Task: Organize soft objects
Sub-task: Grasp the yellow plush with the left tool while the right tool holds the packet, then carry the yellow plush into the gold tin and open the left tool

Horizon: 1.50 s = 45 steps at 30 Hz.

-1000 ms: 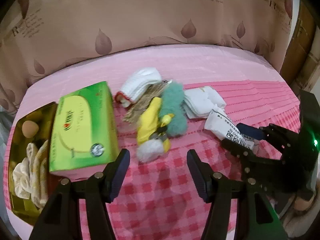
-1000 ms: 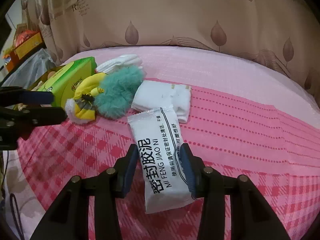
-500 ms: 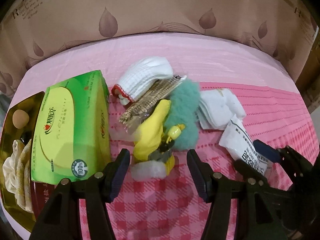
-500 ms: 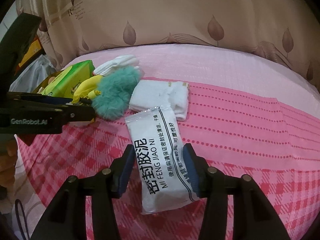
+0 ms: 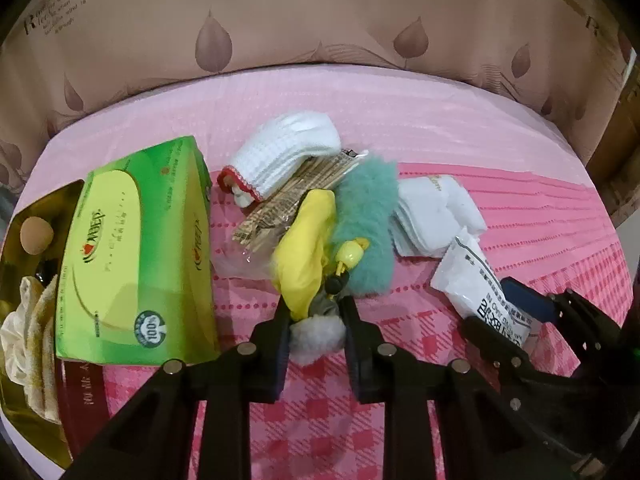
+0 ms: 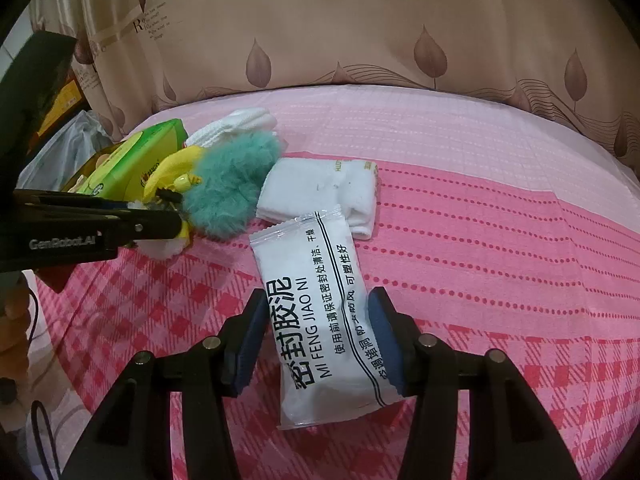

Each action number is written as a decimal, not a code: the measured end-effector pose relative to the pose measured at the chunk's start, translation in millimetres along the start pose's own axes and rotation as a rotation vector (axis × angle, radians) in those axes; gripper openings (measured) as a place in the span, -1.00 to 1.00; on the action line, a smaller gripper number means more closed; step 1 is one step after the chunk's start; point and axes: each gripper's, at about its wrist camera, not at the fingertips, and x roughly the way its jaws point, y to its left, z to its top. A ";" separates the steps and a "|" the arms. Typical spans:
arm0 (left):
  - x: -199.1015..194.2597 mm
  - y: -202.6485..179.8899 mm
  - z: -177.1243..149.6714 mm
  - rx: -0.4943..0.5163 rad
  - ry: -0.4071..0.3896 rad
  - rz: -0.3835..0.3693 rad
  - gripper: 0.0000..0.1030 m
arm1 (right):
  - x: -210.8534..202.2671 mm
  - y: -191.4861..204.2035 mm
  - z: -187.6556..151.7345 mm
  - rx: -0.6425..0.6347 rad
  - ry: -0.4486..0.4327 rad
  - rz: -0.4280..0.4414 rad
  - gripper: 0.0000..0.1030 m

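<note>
A pile of soft things lies on the pink bedspread (image 5: 400, 120): a yellow plush toy with a white pom-pom (image 5: 306, 248), a teal fluffy piece (image 5: 366, 216), a white knitted glove (image 5: 292, 152), a folded white cloth (image 5: 434, 212) and a white sealing-clay packet (image 6: 320, 308). My left gripper (image 5: 314, 320) is shut on the yellow toy's lower end, its fingers on either side of the pom-pom. My right gripper (image 6: 318, 332) straddles the white packet, its blue pads touching or nearly touching the packet's sides.
A green tissue box (image 5: 136, 248) lies left of the pile. A gold tin (image 5: 24, 280) holding cloth and a small ball sits at the far left. A clear bag of toothpicks (image 5: 288, 196) lies under the glove. A brown leaf-print curtain (image 5: 320, 20) hangs behind.
My left gripper moved forward to the pile and closed from wide open onto the yellow toy. My right gripper stayed around the white packet.
</note>
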 end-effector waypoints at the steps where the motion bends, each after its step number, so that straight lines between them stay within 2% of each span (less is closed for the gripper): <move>1: -2.4 0.1 -1.2 0.004 -0.002 -0.004 -0.55 | -0.2 -0.6 -0.2 0.000 0.000 0.000 -0.05; 6: -13.7 5.8 -8.1 0.007 0.001 -0.014 -0.57 | -0.1 -0.2 0.1 0.000 0.001 0.000 -0.05; 25: -62.2 27.3 -17.2 -0.001 -0.063 -0.002 -0.57 | 3.1 3.8 -1.3 -0.022 0.005 -0.027 -0.07; 35: -87.5 33.4 -18.5 -0.005 -0.093 -0.025 -0.57 | 3.4 4.6 -0.9 -0.024 0.007 -0.029 -0.07; 40: -102.2 45.8 -14.6 -0.020 -0.122 -0.003 -0.57 | 3.7 4.6 -0.3 -0.024 0.007 -0.029 -0.07; 45: -112.1 73.5 -8.5 -0.059 -0.143 0.048 -0.57 | 3.4 4.8 -0.1 -0.024 0.008 -0.029 -0.07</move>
